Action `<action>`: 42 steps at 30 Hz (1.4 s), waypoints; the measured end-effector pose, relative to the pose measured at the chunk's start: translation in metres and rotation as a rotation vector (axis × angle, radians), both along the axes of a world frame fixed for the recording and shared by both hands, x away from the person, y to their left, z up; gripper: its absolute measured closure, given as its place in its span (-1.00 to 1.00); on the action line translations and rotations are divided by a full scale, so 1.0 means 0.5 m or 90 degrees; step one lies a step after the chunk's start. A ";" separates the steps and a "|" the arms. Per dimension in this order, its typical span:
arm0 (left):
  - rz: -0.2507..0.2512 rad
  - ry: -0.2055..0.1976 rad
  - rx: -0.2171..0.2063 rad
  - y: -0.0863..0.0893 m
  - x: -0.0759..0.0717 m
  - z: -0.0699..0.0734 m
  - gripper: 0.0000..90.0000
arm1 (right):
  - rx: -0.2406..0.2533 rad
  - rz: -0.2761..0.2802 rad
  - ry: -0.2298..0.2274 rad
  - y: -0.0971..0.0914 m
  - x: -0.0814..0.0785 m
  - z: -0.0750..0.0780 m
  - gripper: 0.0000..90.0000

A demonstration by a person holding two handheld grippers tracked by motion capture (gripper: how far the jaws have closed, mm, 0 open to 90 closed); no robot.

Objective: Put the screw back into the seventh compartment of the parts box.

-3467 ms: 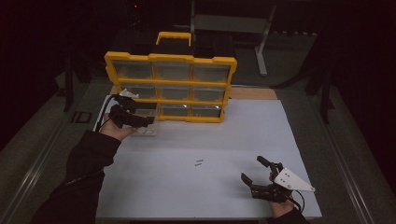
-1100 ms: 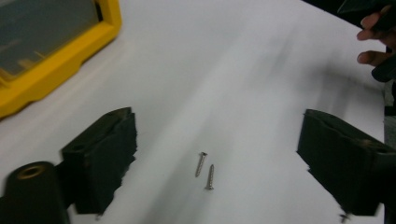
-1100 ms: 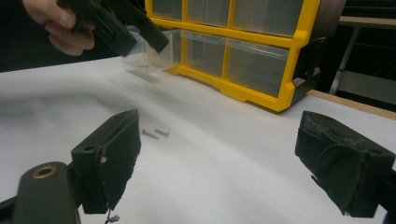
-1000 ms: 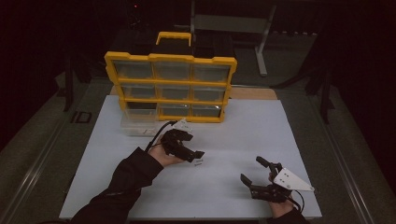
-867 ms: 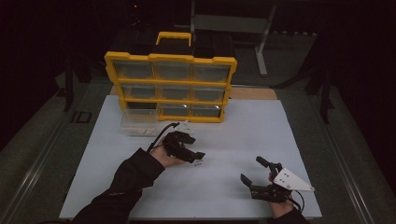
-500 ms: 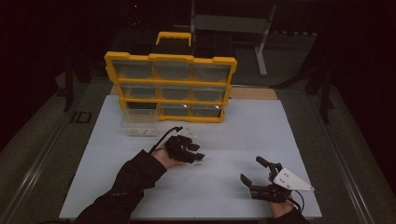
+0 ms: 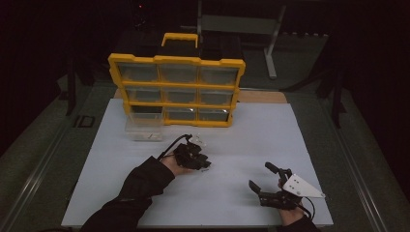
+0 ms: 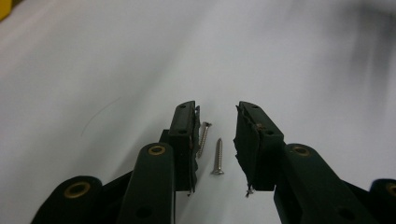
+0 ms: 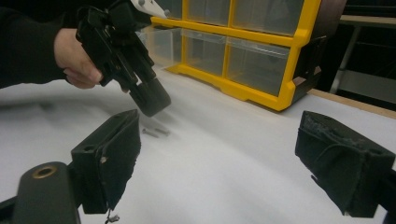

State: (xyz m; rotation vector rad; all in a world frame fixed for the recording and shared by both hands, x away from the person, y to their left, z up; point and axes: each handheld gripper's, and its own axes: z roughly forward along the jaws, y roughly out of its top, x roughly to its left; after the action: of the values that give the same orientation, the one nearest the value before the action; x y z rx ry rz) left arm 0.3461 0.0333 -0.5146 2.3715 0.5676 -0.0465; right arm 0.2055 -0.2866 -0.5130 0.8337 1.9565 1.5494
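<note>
White table [image 7: 241, 140], screws [image 8: 217, 156] between jaws

**Where things lie on the table**

A drawer cabinet [image 7: 176, 89] stands at the back of the white table [image 7: 251, 130]. One drawer [image 7: 143, 129] sits pulled out before its lower left corner. Two screws [image 8: 211, 148] lie side by side mid-table, between the left gripper [image 8: 215, 135] jaws. The right gripper [image 7: 265, 176] rests near the front right edge.

Left gripper [image 8: 217, 140] closing low — right gripper [image 9: 233, 163] wide.
</note>
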 end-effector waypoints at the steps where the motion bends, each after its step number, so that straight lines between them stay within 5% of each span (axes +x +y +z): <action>1: 0.002 0.002 -0.001 -0.001 0.001 -0.003 0.53 | 0.000 0.000 0.000 0.000 0.000 0.000 -0.69; 21: -0.007 0.016 0.030 -0.026 0.007 -0.041 0.81 | 0.001 -0.001 0.000 -0.002 0.000 0.001 -0.69; 42: 0.007 -0.004 0.037 -0.019 0.009 -0.018 0.92 | 0.000 -0.001 -0.001 -0.003 0.000 0.001 -0.69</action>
State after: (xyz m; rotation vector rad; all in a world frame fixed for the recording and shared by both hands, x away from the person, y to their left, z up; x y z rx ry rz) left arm 0.3504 0.0238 -0.5237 2.4241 0.5866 -0.0180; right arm 0.2053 -0.2879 -0.5126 0.8346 1.9547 1.5483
